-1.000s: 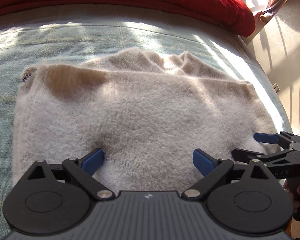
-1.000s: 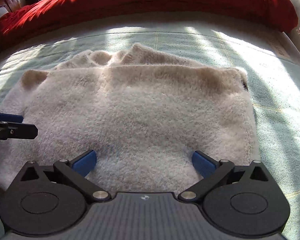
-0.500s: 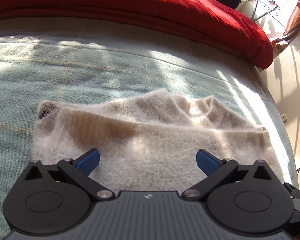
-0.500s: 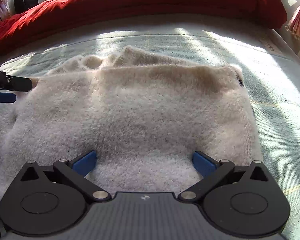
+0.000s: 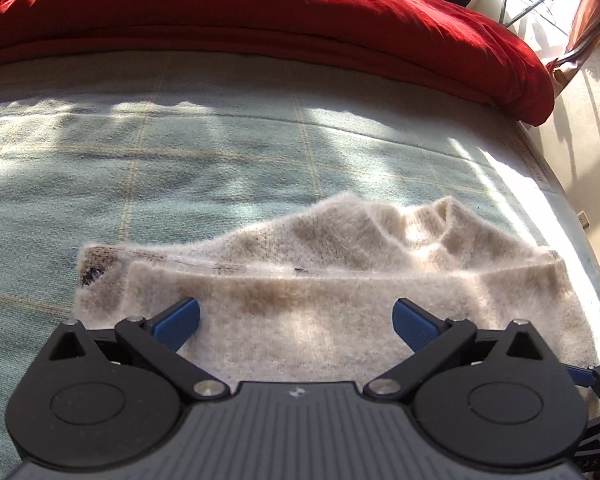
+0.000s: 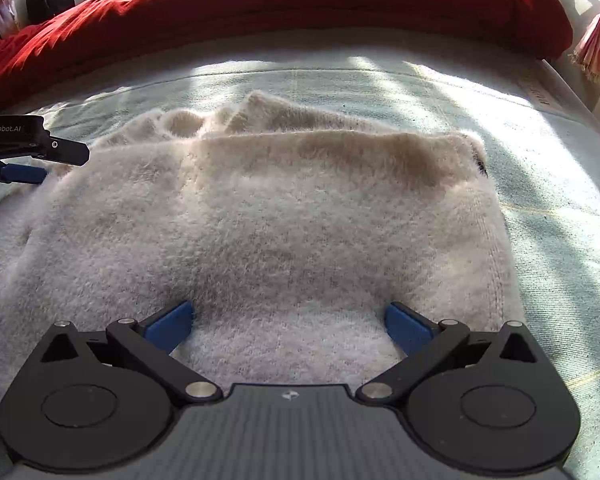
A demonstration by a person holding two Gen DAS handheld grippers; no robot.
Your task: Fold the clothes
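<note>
Black plastic tongs with blue tips are closest in both views. The left gripper (image 5: 296, 322) has its two tips wide apart with nothing between them. The right gripper (image 6: 288, 320) is wide apart and empty too.

Just past them lies the fluffy cream sweater (image 6: 268, 216). It rests flat on the pale green checked bed cover (image 5: 180, 168), near the bed's right edge. One layer is already folded over another, with the neck part peeking out at the far side. So I think the fold is partly done. It may need one more fold and some smoothing.

Farther away a big red blanket (image 5: 260, 12) is bunched across the head of the bed. It sits well apart from the sweater, so nothing seems to be in the way.
</note>
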